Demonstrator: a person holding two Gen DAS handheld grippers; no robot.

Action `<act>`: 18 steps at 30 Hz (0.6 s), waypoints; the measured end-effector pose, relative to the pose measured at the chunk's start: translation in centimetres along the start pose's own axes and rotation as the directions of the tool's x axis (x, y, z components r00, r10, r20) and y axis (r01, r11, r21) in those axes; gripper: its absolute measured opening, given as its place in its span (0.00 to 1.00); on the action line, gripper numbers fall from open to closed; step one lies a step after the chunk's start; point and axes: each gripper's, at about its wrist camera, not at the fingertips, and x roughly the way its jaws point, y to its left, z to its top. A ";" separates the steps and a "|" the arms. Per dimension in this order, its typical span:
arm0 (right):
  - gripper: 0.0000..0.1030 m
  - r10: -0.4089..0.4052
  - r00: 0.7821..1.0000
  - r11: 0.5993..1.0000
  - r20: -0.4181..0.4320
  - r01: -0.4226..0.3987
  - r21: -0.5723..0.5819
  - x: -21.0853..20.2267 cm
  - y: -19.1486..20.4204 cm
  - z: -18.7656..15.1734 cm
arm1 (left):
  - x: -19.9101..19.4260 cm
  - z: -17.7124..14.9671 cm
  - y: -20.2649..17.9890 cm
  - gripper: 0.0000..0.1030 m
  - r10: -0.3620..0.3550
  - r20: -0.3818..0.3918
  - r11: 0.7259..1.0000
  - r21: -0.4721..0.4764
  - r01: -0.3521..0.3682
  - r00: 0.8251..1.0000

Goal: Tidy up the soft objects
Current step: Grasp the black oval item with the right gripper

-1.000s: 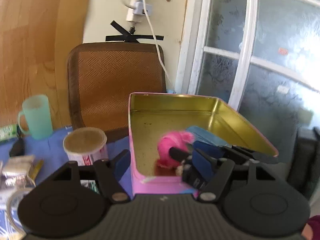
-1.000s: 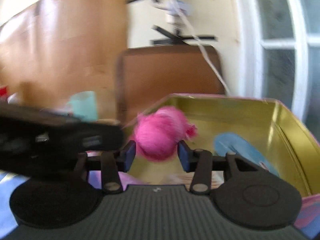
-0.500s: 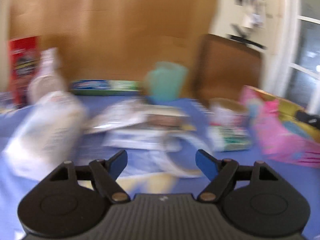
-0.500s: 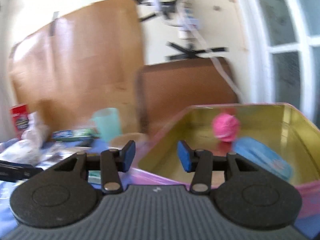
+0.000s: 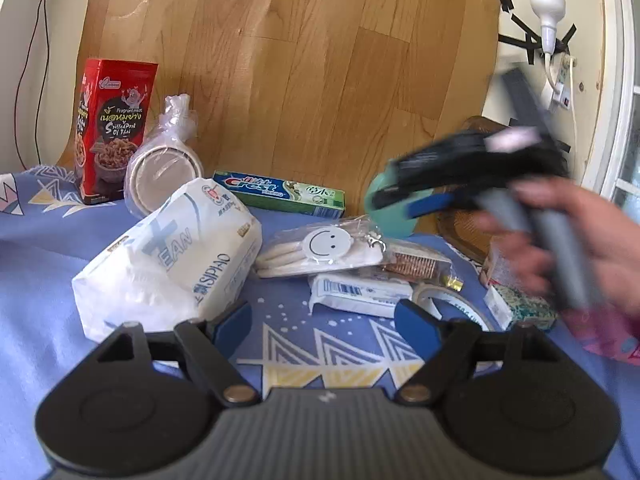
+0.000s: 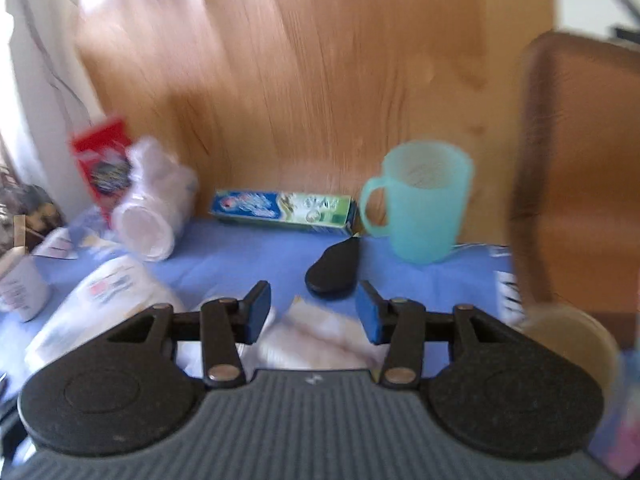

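Blue patterned cloth (image 5: 48,240) is being seen spread over the table, with goods scattered on it. Left tool (image 5: 322,326) is being held low over the cloth, jaws spread wide with nothing between them; a white soft tissue pack (image 5: 168,256) is lying just beyond its left finger. A clear bag of white pads with a smiley sticker (image 5: 326,246) is being shown to the right of the pack, resting partly on a cracker packet (image 5: 418,262), with a white barcoded packet (image 5: 360,294) and a roll of tape (image 5: 452,304) in front. A toothpaste box (image 5: 280,194) is lying along the wooden board (image 5: 300,60) at the back, a red snack box (image 5: 110,128) is standing upright at the far left, and bagged paper cups (image 5: 164,168) are lying on their side beside it. Right tool (image 6: 313,312) is being held above the pads, jaws parted and gripping nothing; in the left view it is appearing blurred, gripped by a hand (image 5: 580,240). A teal mug (image 6: 420,200) is standing upright by the box end, with a black oval object (image 6: 334,270) lying near it.
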 end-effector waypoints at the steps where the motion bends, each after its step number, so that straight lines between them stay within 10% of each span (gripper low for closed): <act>1: 0.48 -0.015 0.999 1.000 -0.038 0.015 0.005 2.0 0.5 0.8 | 0.0 0.0 0.1 0.79 -0.006 0.003 1.000 -0.007 0.006 1.000; 6: 0.69 -0.117 0.975 0.993 -0.188 0.119 -0.002 9.1 1.7 2.7 | -0.1 -0.1 0.0 0.81 -0.024 0.011 1.000 -0.011 0.024 1.000; 9: 0.58 -0.163 0.951 0.986 -0.263 0.164 -0.018 11.2 1.1 2.4 | -0.2 -0.1 0.0 0.82 -0.033 0.012 0.999 -0.008 0.033 0.999; 18: 0.50 -0.048 0.994 0.999 -0.094 0.050 0.012 3.3 2.0 1.9 | -0.7 0.0 1.3 0.85 -0.047 0.035 0.995 -0.087 0.050 0.998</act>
